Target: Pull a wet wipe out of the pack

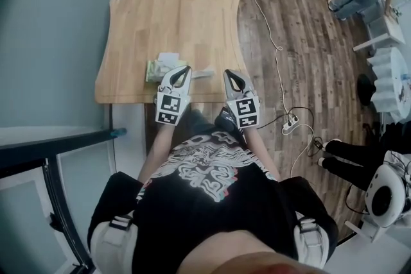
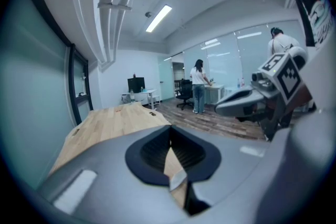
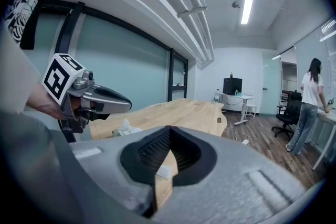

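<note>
No reach is begun: left gripper (image 1: pixel 187 67) and right gripper (image 1: pixel 227 72) are held near the wipe pack (image 1: pixel 158 68), fingers (image 2: pixel 94 165) closed, empty; opening is needed next.

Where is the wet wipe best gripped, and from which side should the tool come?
Grip the white tuft of the wet wipe that stands up from the pack, coming down from above. It looks like the only loose part, since the pack lies flat on the table. The left tool is nearest, but shut, so it would need to open first.
</note>
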The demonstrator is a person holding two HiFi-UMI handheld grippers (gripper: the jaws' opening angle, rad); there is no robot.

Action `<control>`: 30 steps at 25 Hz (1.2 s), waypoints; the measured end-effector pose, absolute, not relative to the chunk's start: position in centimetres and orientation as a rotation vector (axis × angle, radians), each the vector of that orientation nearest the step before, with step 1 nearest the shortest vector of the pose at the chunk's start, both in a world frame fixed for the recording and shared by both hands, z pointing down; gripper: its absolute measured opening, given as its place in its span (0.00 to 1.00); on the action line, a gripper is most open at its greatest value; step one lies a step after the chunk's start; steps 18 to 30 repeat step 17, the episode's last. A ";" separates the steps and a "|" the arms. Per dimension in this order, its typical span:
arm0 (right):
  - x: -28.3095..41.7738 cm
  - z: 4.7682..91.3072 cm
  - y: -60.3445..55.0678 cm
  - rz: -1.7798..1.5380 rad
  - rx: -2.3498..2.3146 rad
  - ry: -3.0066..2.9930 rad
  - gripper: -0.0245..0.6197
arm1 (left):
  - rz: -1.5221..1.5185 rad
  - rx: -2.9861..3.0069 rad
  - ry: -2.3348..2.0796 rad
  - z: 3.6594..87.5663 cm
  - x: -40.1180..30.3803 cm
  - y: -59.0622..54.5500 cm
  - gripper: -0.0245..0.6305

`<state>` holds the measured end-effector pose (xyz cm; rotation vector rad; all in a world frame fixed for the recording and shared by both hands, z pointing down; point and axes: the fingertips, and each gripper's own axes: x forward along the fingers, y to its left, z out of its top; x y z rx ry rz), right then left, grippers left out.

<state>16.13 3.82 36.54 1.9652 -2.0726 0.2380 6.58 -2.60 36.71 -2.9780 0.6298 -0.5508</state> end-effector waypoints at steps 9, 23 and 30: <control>15.1 35.6 5.0 0.213 1.966 -2.086 0.04 | -0.528 -2.970 0.656 35.7 5.3 -1.4 0.02; 14.5 35.8 5.4 0.210 1.955 -2.087 0.04 | -0.525 -2.971 0.675 36.0 4.3 -1.1 0.02; 14.5 35.8 5.4 0.210 1.955 -2.087 0.04 | -0.525 -2.971 0.675 36.0 4.3 -1.1 0.02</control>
